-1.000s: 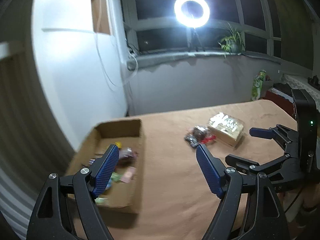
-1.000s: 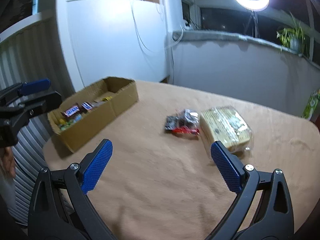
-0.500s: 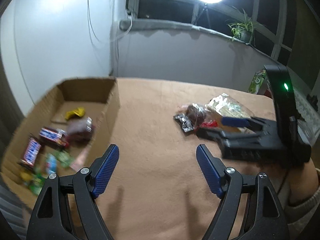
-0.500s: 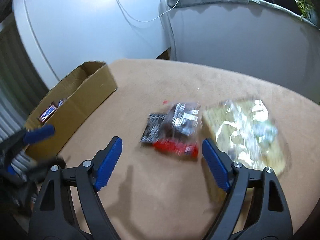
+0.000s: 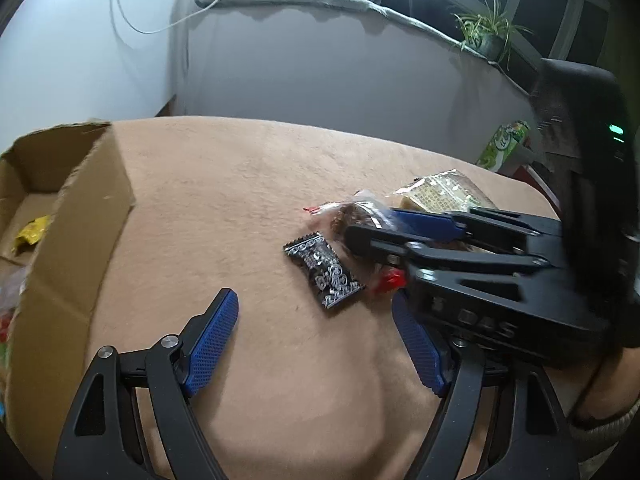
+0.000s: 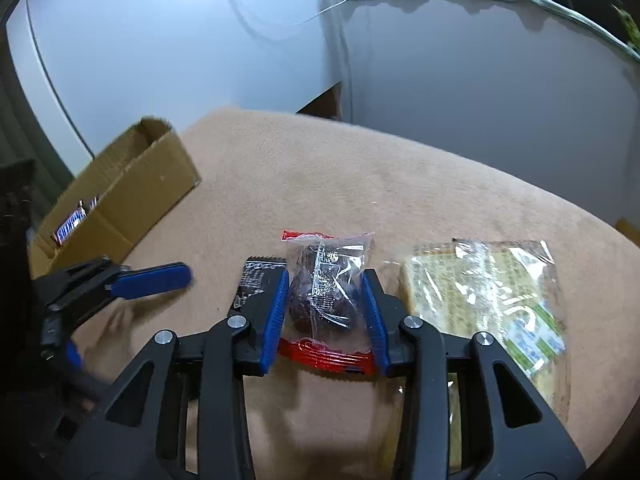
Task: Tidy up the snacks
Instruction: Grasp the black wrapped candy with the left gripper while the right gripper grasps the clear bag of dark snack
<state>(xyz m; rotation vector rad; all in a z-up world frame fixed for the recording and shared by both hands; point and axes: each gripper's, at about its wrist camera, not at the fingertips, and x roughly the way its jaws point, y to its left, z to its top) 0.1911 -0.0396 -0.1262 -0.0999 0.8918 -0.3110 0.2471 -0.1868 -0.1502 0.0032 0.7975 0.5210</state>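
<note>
A clear packet with a dark snack and red ends [image 6: 326,292] lies on the tan table. My right gripper [image 6: 325,310] has its blue pads on both sides of it, closed against the wrapper. A black packet [image 5: 325,274] lies just left of it, partly under the right gripper's left finger in the right wrist view [image 6: 256,280]. A large clear pack of pale biscuits [image 6: 492,292] lies to the right. My left gripper [image 5: 316,340] is open and empty, just short of the black packet. The cardboard box [image 5: 76,236] with several snacks stands at the left.
The box also shows in the right wrist view [image 6: 132,192] with a blue-wrapped bar inside. A white wall and a grey ledge stand behind the table. A potted plant [image 5: 488,36] sits on the ledge. A green bag [image 5: 504,146] stands beyond the table's far right.
My right gripper has come down over the clear packet and narrowed onto it. My left gripper has moved right from over the box toward the black packet.
</note>
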